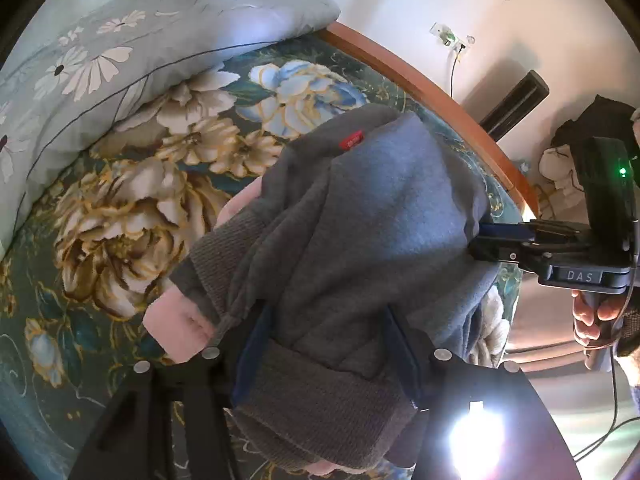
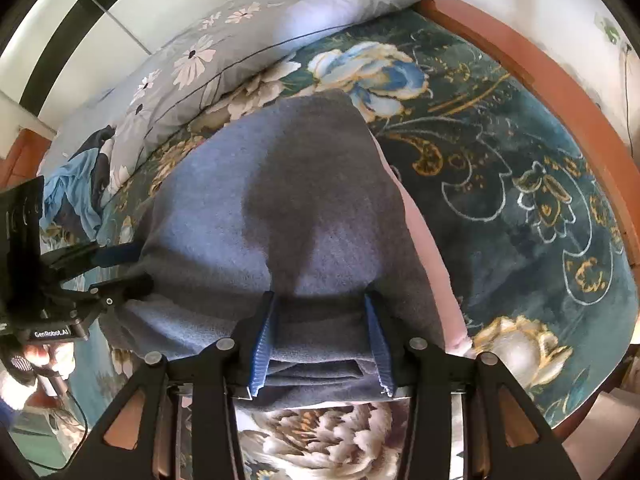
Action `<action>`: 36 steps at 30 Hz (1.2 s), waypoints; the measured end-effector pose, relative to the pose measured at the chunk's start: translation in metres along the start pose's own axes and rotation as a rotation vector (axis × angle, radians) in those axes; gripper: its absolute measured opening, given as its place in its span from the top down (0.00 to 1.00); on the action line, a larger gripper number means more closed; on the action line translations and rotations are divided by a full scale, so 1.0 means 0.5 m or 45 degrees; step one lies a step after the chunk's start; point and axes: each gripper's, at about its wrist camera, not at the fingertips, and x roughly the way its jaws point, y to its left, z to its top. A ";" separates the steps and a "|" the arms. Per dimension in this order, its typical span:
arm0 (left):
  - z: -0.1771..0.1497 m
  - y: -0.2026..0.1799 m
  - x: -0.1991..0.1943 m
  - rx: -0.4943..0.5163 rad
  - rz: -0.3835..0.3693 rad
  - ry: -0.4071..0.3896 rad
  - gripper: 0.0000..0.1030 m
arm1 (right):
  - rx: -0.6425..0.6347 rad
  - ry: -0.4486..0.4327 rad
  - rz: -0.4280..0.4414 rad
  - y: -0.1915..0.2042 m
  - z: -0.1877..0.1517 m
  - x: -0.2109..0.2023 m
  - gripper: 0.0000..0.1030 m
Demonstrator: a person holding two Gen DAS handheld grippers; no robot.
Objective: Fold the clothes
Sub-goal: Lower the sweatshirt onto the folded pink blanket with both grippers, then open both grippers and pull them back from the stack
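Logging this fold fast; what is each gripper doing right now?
Left gripper: grey fleece sweatshirt between its fingers; grip cannot be told.
Right gripper: shut on the sweatshirt's folded edge.

Grey sweatshirt (image 1: 360, 232), pink lining, ribbed cuffs, red tag; bunched and folded, filling frame centre, above floral bedspread.

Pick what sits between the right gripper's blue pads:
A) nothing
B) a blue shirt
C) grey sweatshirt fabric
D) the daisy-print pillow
C: in the right wrist view, layered folds of the grey sweatshirt fill the gap between the right gripper pads, which press on it from both sides.
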 end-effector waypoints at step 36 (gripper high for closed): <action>-0.233 -0.001 -0.090 -0.070 0.105 -0.193 0.00 | 0.107 -0.112 -0.136 0.174 -0.218 -0.011 0.49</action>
